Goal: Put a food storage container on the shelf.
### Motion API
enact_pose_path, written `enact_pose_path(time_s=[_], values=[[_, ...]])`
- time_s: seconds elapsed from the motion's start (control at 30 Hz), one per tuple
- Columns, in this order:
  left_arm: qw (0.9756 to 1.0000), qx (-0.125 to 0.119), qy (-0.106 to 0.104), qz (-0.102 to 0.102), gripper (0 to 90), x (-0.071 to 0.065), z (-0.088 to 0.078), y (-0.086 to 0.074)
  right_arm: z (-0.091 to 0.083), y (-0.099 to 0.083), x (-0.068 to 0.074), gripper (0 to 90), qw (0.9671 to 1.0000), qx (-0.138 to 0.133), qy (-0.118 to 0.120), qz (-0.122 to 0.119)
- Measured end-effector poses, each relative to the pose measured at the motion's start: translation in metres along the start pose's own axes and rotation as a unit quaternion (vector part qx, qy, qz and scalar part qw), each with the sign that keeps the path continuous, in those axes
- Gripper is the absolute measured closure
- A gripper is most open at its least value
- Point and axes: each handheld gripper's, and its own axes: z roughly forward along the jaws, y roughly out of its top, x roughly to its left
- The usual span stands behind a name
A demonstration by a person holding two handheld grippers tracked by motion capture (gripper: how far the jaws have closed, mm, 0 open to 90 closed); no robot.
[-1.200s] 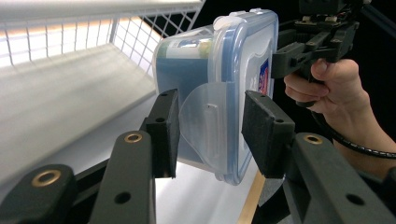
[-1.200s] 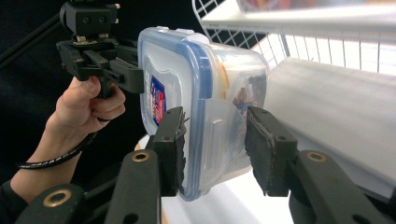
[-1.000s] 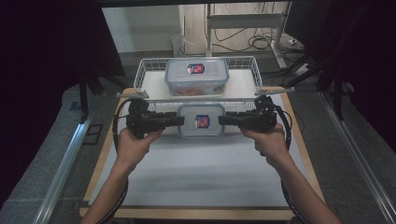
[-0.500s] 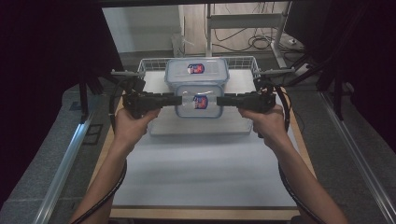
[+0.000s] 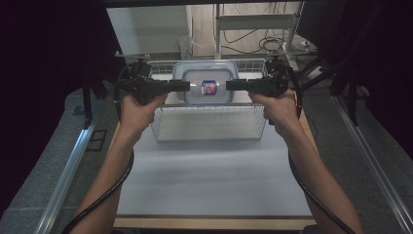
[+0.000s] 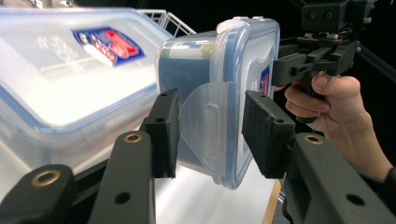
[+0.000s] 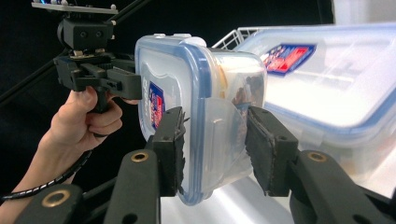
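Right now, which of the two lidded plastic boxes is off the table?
The smaller box, gripped at both ends by the left gripper and right gripper. The larger box sits lower, in the wire basket.

container point(image 6: 224, 88): clear glossy plastic | basket point(image 5: 209, 124): metal wire | fingers point(image 6: 266, 130): matt black foam | table point(image 5: 209, 180): smooth white

Clear container point(image 5: 208, 87) with a blue-rimmed lid and red-and-blue label — black hand-held gripper point(image 6: 211, 135) jaws, white wire basket point(image 5: 209, 124), white-topped desk point(image 5: 209, 180).
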Motion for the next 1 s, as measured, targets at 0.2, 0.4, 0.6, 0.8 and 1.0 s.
enact_pose_path(time_s=[0.2, 0.4, 0.6, 0.8, 1.0], values=[[1.0, -0.006, 0.005, -0.004, 57.4, 0.004, -0.001, 0.012, 0.003, 0.014, -0.003, 58.0, 1.0, -0.004, 0.0, 0.001], [0.9999, -0.009, 0.008, -0.012, 57.4, 0.012, 0.001, 0.02, 0.009, 0.026, -0.011, 57.8, 0.9999, -0.009, 0.001, 0.006], [0.9995, -0.017, 0.01, -0.023, 57.2, 0.021, 0.004, 0.029, 0.014, 0.035, -0.02, 57.7, 0.9999, -0.012, -0.001, 0.012], [0.9988, -0.025, 0.009, -0.041, 57.1, 0.033, 0.01, 0.032, 0.019, 0.042, -0.029, 57.7, 0.9997, -0.012, -0.004, 0.021], [0.9982, -0.026, 0.012, -0.053, 57.0, 0.041, 0.015, 0.029, 0.025, 0.042, -0.039, 57.6, 0.9993, -0.011, -0.002, 0.034]])
